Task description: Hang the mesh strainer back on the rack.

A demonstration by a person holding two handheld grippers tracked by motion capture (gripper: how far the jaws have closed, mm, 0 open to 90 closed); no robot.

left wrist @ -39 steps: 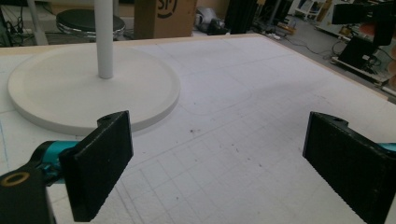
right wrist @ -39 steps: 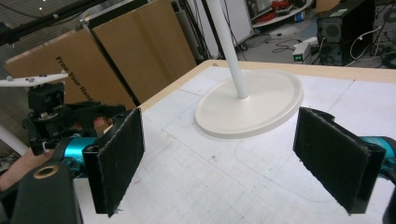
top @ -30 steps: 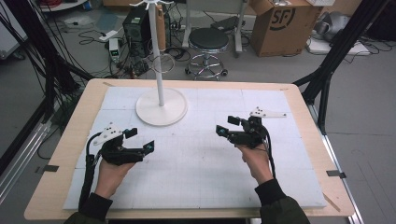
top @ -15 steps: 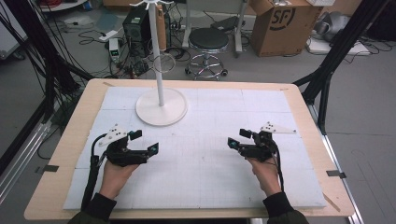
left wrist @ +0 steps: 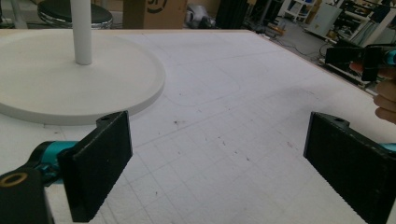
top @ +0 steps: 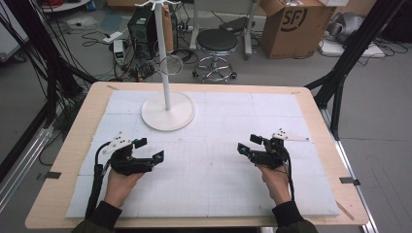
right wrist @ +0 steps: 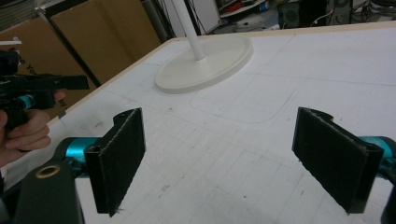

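A white stand with a round base (top: pixel 167 116) and a thin upright pole (top: pixel 163 58) stands at the back left of the white mat (top: pixel 209 184). My left gripper (top: pixel 150 149) rests low over the mat's left side, held by a hand, open with nothing between its jaws. My right gripper (top: pixel 248 143) is low over the mat's right side, also open and empty. In the left gripper view the left gripper (left wrist: pixel 215 154) gapes wide with the stand's base (left wrist: pixel 70 79) ahead at left. In the right gripper view the right gripper (right wrist: pixel 217 158) is spread wide, facing the base (right wrist: pixel 205 65).
The mat covers a wooden table (top: pixel 87 111). Beyond the far edge stand a black stool (top: pixel 217 43), a cardboard box (top: pixel 291 24) and cables on the floor. Black frame legs (top: pixel 340 68) flank the table at both sides.
My right gripper has drawn back toward the person and a little to the right. The left gripper has shifted only slightly. Both stay open.
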